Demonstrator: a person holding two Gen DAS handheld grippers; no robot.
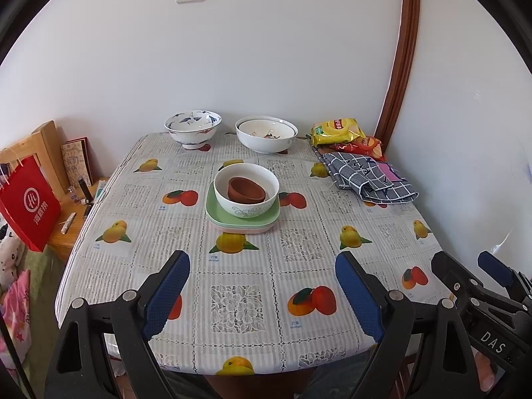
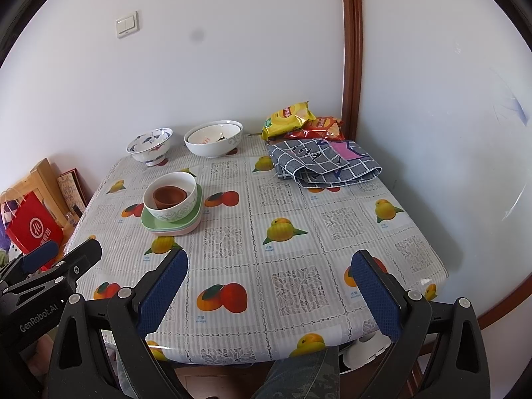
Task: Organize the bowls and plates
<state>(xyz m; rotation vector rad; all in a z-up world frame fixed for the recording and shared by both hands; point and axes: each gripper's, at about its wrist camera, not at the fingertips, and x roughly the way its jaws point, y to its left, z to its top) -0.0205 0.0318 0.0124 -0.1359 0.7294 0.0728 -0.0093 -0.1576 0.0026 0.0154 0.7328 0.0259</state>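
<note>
A white bowl [image 1: 246,188] with a small brown bowl [image 1: 246,190] inside sits on a stack of green and pink square plates [image 1: 242,219] at the table's middle. A blue-patterned bowl [image 1: 193,129] and nested white bowls [image 1: 266,134] stand at the far edge. The stack also shows in the right wrist view [image 2: 171,222], with the white bowl [image 2: 170,195] on it. My left gripper [image 1: 262,266] is open and empty above the near table edge. My right gripper [image 2: 269,266] is open and empty, to the right of the left one [image 2: 63,256].
A folded blue checked cloth [image 1: 365,178] and snack bags [image 1: 335,131] lie at the far right corner. A red paper bag [image 1: 28,204] and a wooden side table [image 1: 71,219] stand to the left. The wall runs behind and to the right.
</note>
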